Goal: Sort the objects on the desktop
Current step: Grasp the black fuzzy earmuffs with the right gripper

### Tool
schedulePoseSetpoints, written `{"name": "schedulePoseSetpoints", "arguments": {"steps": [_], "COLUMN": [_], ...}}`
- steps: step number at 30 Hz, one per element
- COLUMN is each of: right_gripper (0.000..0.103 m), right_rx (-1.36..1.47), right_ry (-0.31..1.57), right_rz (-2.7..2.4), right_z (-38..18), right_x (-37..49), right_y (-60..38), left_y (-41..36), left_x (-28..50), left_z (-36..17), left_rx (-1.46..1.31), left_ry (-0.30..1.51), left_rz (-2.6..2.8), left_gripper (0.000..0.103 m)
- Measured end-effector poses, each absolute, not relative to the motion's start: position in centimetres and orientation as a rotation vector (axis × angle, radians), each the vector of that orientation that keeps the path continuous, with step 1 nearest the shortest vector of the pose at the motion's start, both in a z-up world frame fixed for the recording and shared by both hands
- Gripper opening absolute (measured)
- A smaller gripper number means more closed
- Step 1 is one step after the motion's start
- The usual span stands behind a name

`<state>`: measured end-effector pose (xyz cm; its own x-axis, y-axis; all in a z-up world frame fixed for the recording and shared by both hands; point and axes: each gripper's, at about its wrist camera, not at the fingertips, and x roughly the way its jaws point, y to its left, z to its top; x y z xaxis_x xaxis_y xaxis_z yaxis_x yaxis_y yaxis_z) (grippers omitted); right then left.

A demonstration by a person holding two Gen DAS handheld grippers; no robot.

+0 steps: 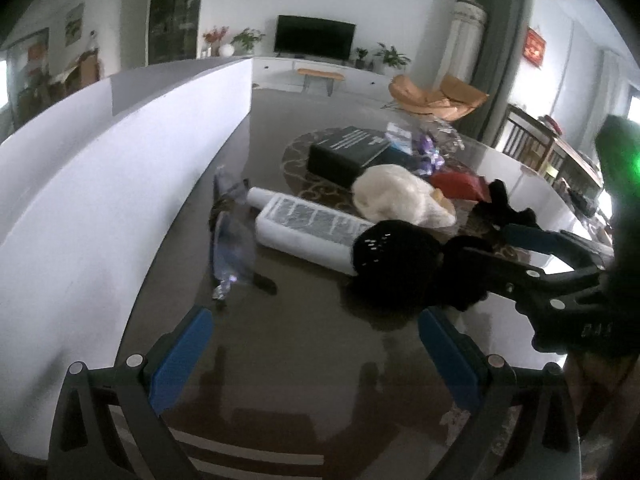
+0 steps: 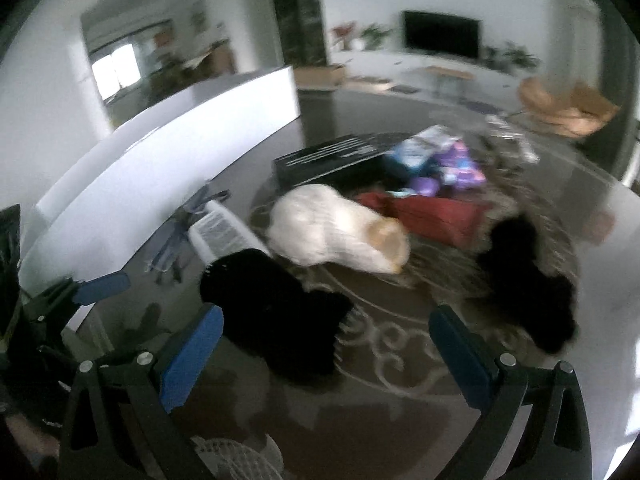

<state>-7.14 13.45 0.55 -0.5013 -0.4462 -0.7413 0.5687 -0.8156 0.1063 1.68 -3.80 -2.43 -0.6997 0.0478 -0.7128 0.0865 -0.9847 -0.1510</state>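
Glass worktop (image 1: 304,364), dark and reflective, carried the clutter to be sorted. A black fuzzy item (image 2: 276,312) lay nearest both tongs, touching the end of a white bottle (image 1: 308,228); a second black fuzzy item (image 2: 524,280) lay well apart to the right. Behind them sat a white bag (image 2: 336,232), a red pouch (image 2: 436,212), a black box (image 1: 348,152) and purple packets (image 2: 460,168). A crumpled clear wrapper (image 1: 232,240) lay near the white wall panel (image 1: 100,184).

Left tongs (image 1: 316,360) stood released, jaws wide apart above bare glass, holding nothing. Right tongs (image 2: 328,352) were likewise released and empty; in the left view they reached in from the right, with one blue pad beside the near black item. Contact could not be confirmed, as the right view was blurred.

The step in hand appeared to be the pickup of the near black item by the right tongs. Judged from these views, a good grasp would straddle the item's narrow middle, with the jaws lowered close to the glass before closing, so that soft pile is gathered rather than skimmed. The item should be lifted straight up, since dragging might roll the bottle touching it. The left tongs should keep clear of the right tongs' path.
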Motion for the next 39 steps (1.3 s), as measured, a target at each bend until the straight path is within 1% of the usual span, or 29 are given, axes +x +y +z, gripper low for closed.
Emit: {"name": "schedulePoseSetpoints", "arguments": {"steps": [2,3,4,5,6,10,14,18,19,20,21,23,26,31,34,39], "right_gripper": [0.102,0.099,0.084,0.066,0.06,0.046,0.046,0.048,0.053,0.063,0.068,0.08,0.089,0.09,0.09,0.09], "right_rx": [1.103,1.124,1.143,1.163,1.181,1.2,1.248,1.263,1.264,1.265,1.262,1.227,1.16,1.077,1.064,1.049], "right_ry": [0.22,0.246,0.263,0.254,0.222,0.195,0.122,0.124,0.124,0.121,0.117,0.112,0.19,0.352,0.359,0.356], "right_rz": [-2.257,-2.241,-2.234,-2.206,-2.18,-2.196,-2.275,-2.348,-2.366,-2.385,-2.398,-2.421,-2.452,-2.468,-2.458,-2.452], "right_z": [0.0,-0.4,-0.6,-1.0,-1.3,-1.4,-1.3,-1.0,-0.9,-0.8,-0.7,-0.5,0.0,0.1,-0.3,-0.8], "right_x": [-7.8,-8.1,-8.4,-8.7,-8.9,-8.0,-6.2,-4.0,-3.5,-3.0,-2.9,-2.1,-1.6,-1.3,-1.0,-0.4], "right_y": [12.6,12.1,12.1,11.9,12.0,13.7,18.0,21.4,22.0,22.6,22.9,23.4,22.8,21.0,20.7,20.4], "left_y": [-3.9,-3.8,-3.7,-3.7,-3.8,-4.4,-4.1,-3.7,-3.7,-3.9,-4.0,-4.4,-4.7,-5.5,-6.1,-5.1], "left_x": [1.4,1.4,1.3,1.3,1.3,1.3,1.2,1.1,1.1,1.1,1.0,0.7,-0.7,-4.0,-6.3,-10.1], "left_z": [-2.8,-2.9,-3.1,-3.1,-3.2,-3.4,-3.6,-3.6,-3.6,-3.5,-3.5,-3.4,-3.3,-3.2,-3.2,-3.2], "left_rx": [1.237,1.248,1.256,1.263,1.268,1.28,1.293,1.309,1.311,1.311,1.31,1.315,1.337,1.375,1.372,1.433], "left_ry": [0.278,0.271,0.263,0.26,0.263,0.317,0.314,0.279,0.282,0.297,0.316,0.355,0.371,0.357,0.397,0.327], "left_rz": [-2.845,-2.838,-2.832,-2.827,-2.823,-2.808,-2.808,-2.806,-2.804,-2.803,-2.803,-2.791,-2.76,-2.692,-2.65,-2.699], "left_gripper": [0.103,0.103,0.103,0.103,0.103,0.103,0.103,0.103,0.103,0.103,0.103,0.103,0.103,0.103,0.103,0.103]}}
